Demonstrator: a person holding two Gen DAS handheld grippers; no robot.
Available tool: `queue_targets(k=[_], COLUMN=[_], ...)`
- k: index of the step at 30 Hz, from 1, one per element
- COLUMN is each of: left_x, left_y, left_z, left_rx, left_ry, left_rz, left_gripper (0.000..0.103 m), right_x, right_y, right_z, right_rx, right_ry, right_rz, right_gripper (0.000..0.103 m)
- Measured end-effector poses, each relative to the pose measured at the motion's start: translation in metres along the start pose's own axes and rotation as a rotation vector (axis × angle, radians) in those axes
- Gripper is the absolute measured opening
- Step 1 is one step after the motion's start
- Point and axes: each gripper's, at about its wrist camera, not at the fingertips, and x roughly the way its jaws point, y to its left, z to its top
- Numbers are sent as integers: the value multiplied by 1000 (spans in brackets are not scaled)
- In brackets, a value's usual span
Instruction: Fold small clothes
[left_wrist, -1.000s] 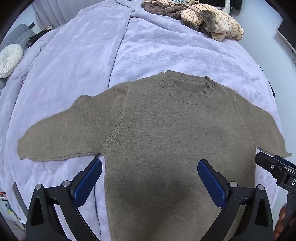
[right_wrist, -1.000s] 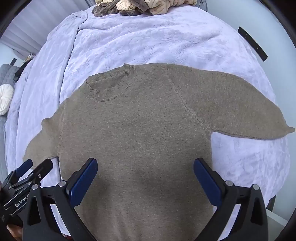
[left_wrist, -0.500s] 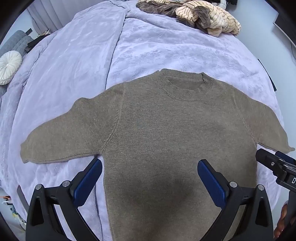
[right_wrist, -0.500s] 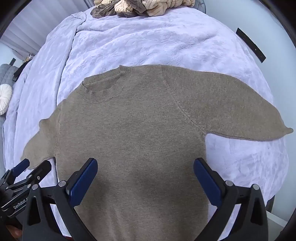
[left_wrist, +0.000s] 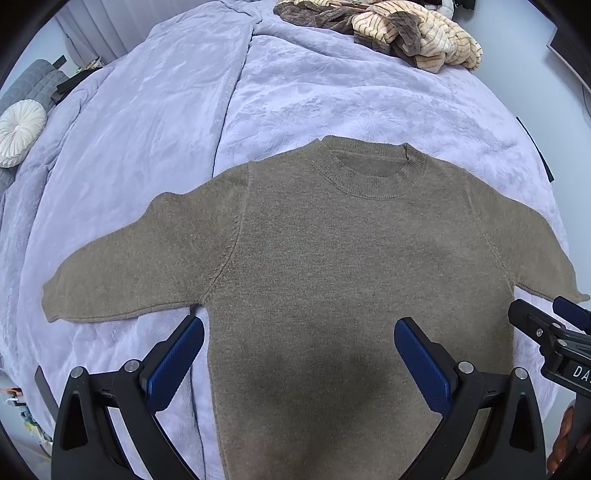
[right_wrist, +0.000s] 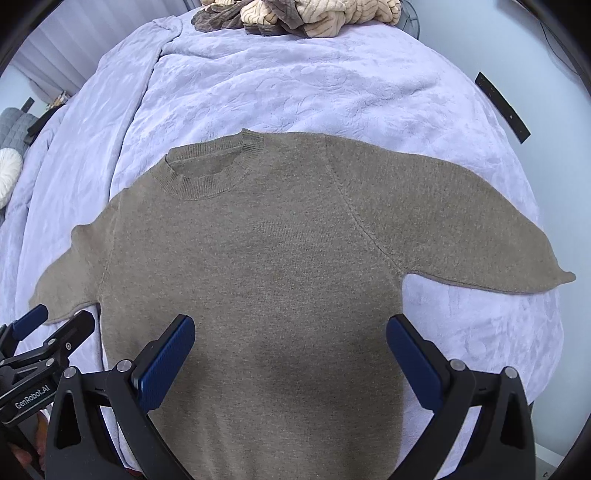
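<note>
Left gripper (left_wrist: 299, 350): jaws spread wide, nothing between them; I hold it above the lower body of the sweater (left_wrist: 332, 277), near its left side seam.
Right gripper (right_wrist: 290, 349): likewise gaping and empty, hanging over the lower body toward the right side seam.
Sweater: brown knit, flat and face up on the lavender blanket (left_wrist: 166, 110), collar (left_wrist: 369, 173) pointing away from me, both sleeves spread out to the sides.
Left sleeve (left_wrist: 129, 277): lies smooth, cuff well out from the body.
Right sleeve (right_wrist: 461, 229): also flat, cuff tip slightly curled.
Why laid so: spread out with no bunching, I judge it is ready for a first fold; both grippers are open, probably ahead of a pinch on the fabric.
Clothes pile (left_wrist: 388, 29): striped and brown items heaped at the far edge, well apart from the sweater.
Change since earlier: collar sits a little nearer the frame centre in both views, so both grippers have eased forward; jaw spread unchanged, sweater not disturbed.
</note>
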Motion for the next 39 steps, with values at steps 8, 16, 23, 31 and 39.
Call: queue_targets(k=[8,16,23,31,39], left_x=[-1,-2,-4,-3,-3], left_y=[-1,1,1,6,9], left_z=[1,2,1,3,3], left_rx=[5,4,0,-11,-20], left_ry=[-2,-7,-9,-7,-8], left_rz=[4,7,10,9,10], left_gripper=[103,103,103,103,103], right_x=[-6,-8,-8,-8,-7], right_y=[12,17,18,24,29], right_z=[2,3,4,4,6], right_rx=[-47,-59,-59,-67,-71], right_ry=[-32,-44,-44,-45,-44], right_rz=[-31,-34,-34,-36,-37], right_gripper=[103,103,103,103,103])
